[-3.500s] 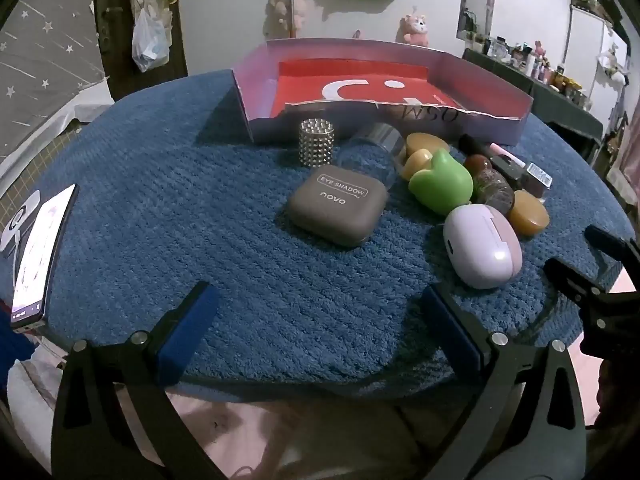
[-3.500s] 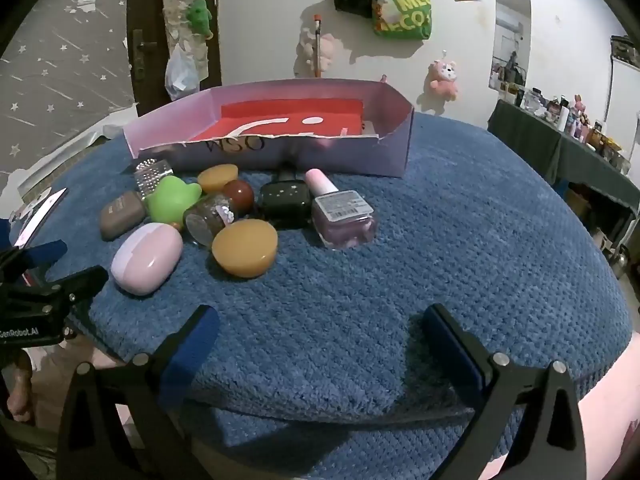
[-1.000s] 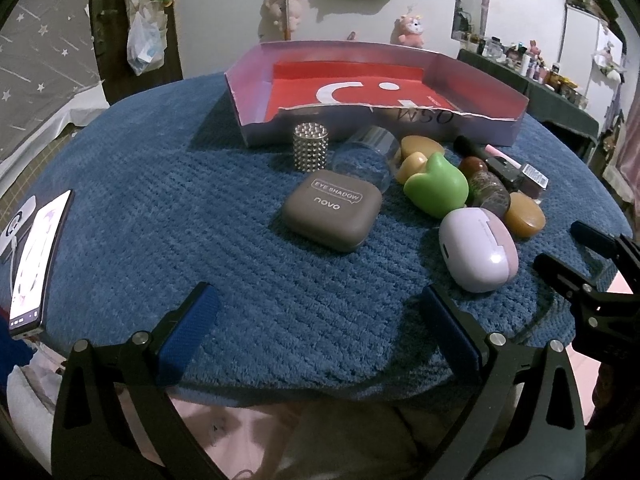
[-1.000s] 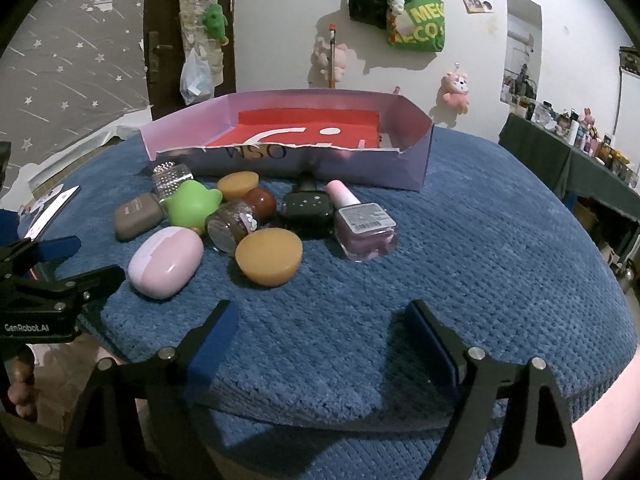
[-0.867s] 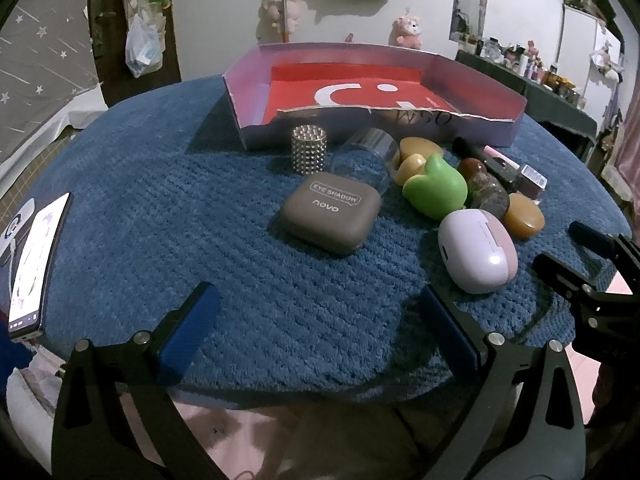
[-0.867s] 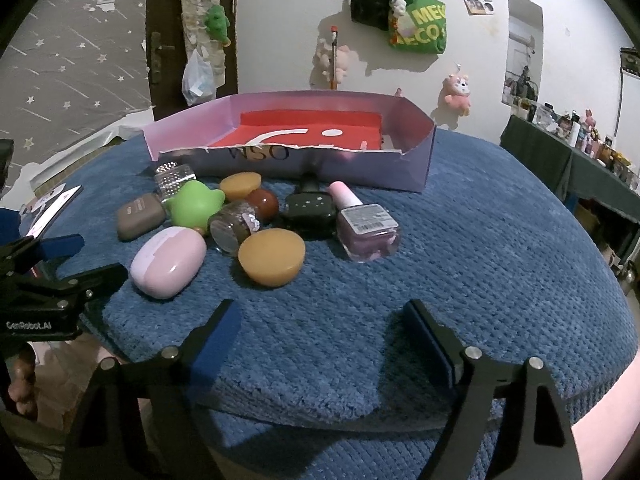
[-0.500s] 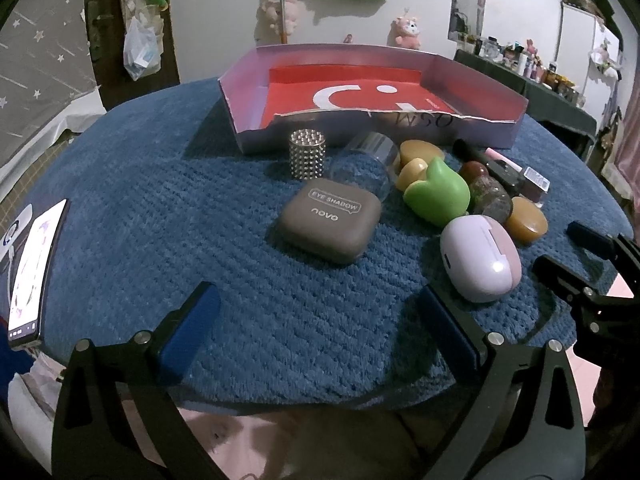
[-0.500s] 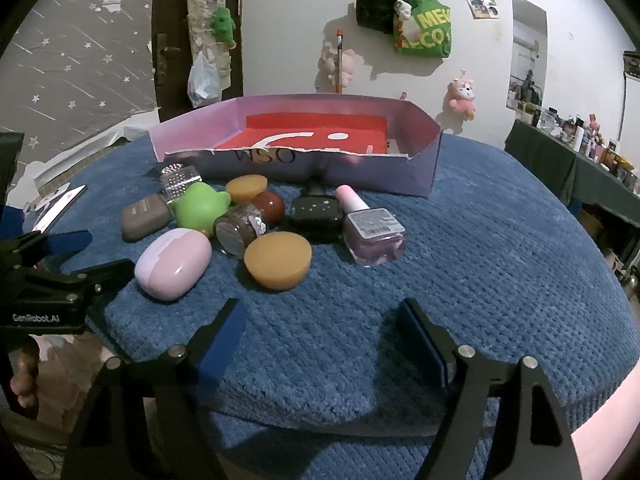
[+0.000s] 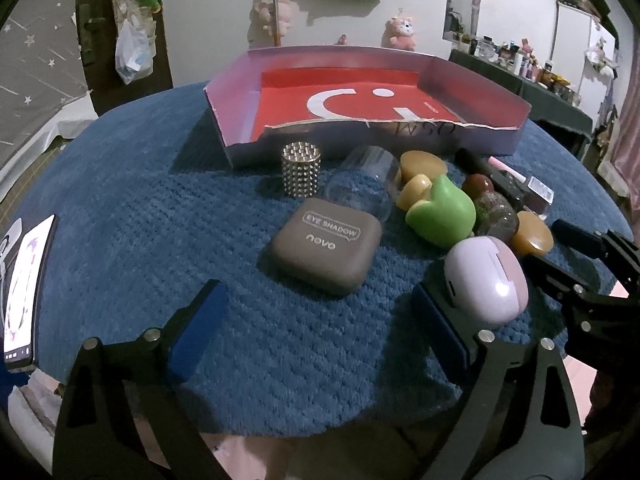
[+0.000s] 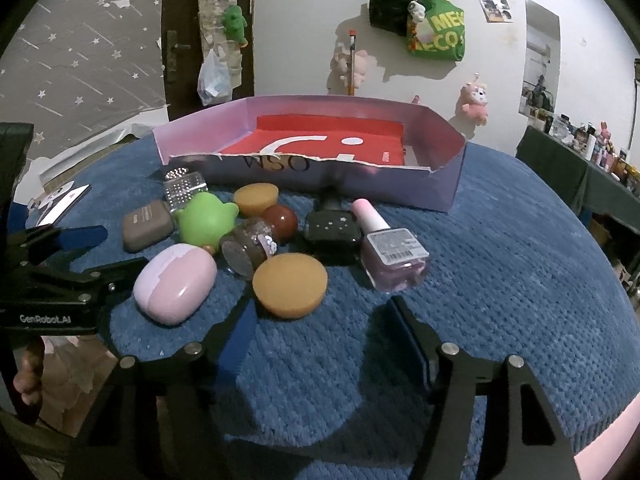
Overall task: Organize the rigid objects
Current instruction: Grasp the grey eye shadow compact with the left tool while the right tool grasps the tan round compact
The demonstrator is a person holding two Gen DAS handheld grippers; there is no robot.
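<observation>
A cluster of small items lies on the blue cloth before a pink box with a red floor (image 9: 376,106) (image 10: 432,184). It includes a brown eye-shadow case (image 9: 326,250) (image 10: 146,226), a lilac oval case (image 9: 486,280) (image 10: 176,282), a green toy (image 9: 440,210) (image 10: 204,218), an orange disc (image 10: 290,290), a pink nail-polish bottle (image 10: 390,250), a black bottle (image 10: 330,230), a studded cylinder (image 9: 301,174) and a clear jar (image 9: 362,188). My left gripper (image 9: 320,326) is open just short of the eye-shadow case. My right gripper (image 10: 324,334) is open just short of the orange disc.
A phone (image 9: 22,294) lies at the table's left edge. The round table (image 9: 120,200) drops off close behind both grippers. A green-draped side table with small bottles (image 10: 592,168) stands at the right. Bags and plush toys hang on the wall.
Both grippers have moved forward toward the cluster. The right gripper's jaws have narrowed somewhat. No object has moved.
</observation>
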